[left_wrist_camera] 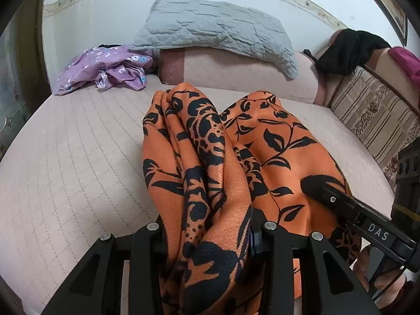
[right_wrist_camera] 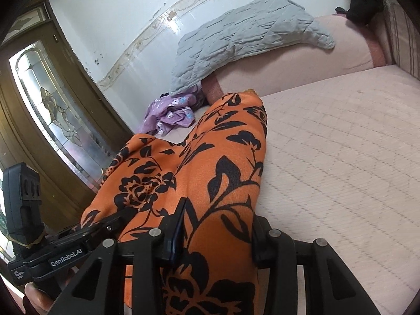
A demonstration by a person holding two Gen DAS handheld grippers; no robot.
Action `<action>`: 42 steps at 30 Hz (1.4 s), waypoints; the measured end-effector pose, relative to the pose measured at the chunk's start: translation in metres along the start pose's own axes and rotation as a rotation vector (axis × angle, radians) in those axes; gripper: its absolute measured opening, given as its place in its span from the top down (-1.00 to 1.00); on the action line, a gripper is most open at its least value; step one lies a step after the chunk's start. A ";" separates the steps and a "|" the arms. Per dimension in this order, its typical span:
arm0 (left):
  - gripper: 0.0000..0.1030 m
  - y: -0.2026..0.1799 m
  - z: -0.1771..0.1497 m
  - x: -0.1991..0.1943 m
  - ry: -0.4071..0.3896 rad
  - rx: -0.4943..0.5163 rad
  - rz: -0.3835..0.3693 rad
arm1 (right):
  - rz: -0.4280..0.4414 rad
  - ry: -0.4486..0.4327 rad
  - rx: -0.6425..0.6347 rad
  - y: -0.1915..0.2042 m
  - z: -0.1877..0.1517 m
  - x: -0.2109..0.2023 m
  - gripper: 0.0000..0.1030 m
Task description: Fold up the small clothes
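Note:
An orange garment with a black flower print [left_wrist_camera: 275, 141] [right_wrist_camera: 231, 157] hangs bunched over the pink quilted bed [left_wrist_camera: 78, 157] [right_wrist_camera: 341, 157]. My left gripper [left_wrist_camera: 207, 225] is shut on a thick fold of it, and the cloth spills forward over the fingers. My right gripper [right_wrist_camera: 215, 236] is shut on another part of the same garment, with cloth filling the gap between its pads. The two grippers are close side by side. The right gripper [left_wrist_camera: 317, 189] shows in the left wrist view, the left gripper [right_wrist_camera: 115, 220] in the right wrist view. The fingertips are hidden by cloth.
A crumpled purple flowered garment [left_wrist_camera: 105, 68] [right_wrist_camera: 170, 115] lies at the far side of the bed by the wall. A grey quilted pillow [left_wrist_camera: 218, 31] rests on a pink bolster. A striped headboard [left_wrist_camera: 372, 115] with black cloth [left_wrist_camera: 349, 50] is right; a glass-panelled door [right_wrist_camera: 47, 105] is left.

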State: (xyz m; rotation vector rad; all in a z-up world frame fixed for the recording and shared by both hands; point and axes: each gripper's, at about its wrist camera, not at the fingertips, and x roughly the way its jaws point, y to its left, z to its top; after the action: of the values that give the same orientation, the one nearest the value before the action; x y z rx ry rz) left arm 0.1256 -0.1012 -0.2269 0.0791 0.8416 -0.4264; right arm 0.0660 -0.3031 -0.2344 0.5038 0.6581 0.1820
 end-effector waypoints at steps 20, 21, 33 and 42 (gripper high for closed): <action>0.22 -0.028 0.006 0.024 0.004 0.049 0.084 | -0.020 0.019 0.064 -0.021 0.006 0.008 0.19; 0.22 -0.027 0.006 0.025 0.005 0.046 0.087 | -0.019 0.021 0.067 -0.021 0.006 0.010 0.19; 0.22 -0.003 0.009 0.019 0.009 0.007 0.138 | 0.015 0.040 0.083 -0.004 0.004 0.033 0.19; 0.22 0.007 0.015 0.006 -0.027 -0.015 0.165 | 0.050 -0.001 0.078 0.010 0.006 0.034 0.18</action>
State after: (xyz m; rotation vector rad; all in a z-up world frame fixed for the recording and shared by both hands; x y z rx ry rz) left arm 0.1426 -0.1009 -0.2223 0.1282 0.8048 -0.2653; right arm 0.0964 -0.2859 -0.2436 0.5951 0.6538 0.2034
